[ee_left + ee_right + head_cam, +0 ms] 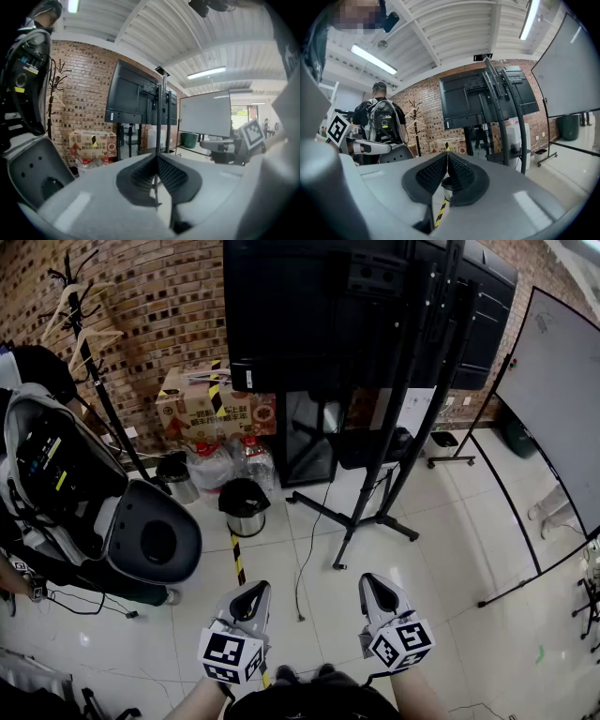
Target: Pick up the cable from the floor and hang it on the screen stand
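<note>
Both jaw pairs pressed together, empty: left gripper (253, 594), right gripper (375, 589), near; farther off, seemingly the cable (302, 568) lies on the floor (450, 549), left of the stand (358, 519).

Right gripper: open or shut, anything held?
Shut, empty: the right gripper shows its pads pressed together in its own view, nothing between them.

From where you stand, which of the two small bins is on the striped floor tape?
The right-hand bin: the yellow-black tape runs straight into its base. The other bin stands further left, clear of it.
</note>
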The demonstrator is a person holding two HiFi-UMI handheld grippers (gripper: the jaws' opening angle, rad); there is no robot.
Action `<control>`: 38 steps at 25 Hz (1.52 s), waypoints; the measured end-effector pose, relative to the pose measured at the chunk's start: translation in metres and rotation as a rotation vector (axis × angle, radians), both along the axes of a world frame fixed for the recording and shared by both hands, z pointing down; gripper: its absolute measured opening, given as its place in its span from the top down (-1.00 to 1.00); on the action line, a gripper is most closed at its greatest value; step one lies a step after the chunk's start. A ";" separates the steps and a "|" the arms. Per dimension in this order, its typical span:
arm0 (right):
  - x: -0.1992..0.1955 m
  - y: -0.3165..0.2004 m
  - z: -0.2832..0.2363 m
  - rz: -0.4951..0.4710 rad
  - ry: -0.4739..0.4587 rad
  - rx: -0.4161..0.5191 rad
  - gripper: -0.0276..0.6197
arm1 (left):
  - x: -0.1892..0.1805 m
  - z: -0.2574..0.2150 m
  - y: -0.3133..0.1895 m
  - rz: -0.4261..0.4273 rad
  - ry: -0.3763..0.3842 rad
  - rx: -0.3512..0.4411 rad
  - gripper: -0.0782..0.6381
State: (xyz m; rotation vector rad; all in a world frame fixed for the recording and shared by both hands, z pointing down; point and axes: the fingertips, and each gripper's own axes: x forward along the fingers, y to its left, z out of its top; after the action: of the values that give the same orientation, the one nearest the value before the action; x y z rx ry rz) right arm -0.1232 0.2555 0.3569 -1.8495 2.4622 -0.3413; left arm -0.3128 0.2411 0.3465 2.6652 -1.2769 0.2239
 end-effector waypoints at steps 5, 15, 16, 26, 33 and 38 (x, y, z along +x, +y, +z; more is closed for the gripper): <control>0.006 -0.009 0.005 0.052 -0.011 0.010 0.89 | -0.019 0.000 -0.021 -0.013 0.010 0.037 0.77; 0.036 -0.071 0.041 0.053 -0.043 -0.041 0.87 | -0.006 0.005 -0.076 -0.071 -0.014 0.060 0.77; 0.038 -0.084 0.044 0.041 -0.051 -0.045 0.87 | -0.004 0.005 -0.086 -0.089 -0.019 0.055 0.77; 0.078 -0.239 0.119 -0.114 0.057 -0.153 0.76 | 0.031 0.022 -0.213 -0.308 -0.108 0.022 0.77; 0.079 -0.341 0.152 -0.180 0.050 -0.238 0.76 | 0.062 0.046 -0.310 -0.277 -0.118 -0.071 0.77; 0.079 -0.343 0.187 -0.155 0.070 -0.276 0.84 | 0.066 0.074 -0.327 -0.232 -0.146 -0.049 0.77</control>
State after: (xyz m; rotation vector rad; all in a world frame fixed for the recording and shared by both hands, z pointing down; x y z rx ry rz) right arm -0.0440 -0.0877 0.5438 -1.7915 2.7340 -0.6658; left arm -0.2471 -0.0856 0.4203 2.4707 -1.5884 0.4161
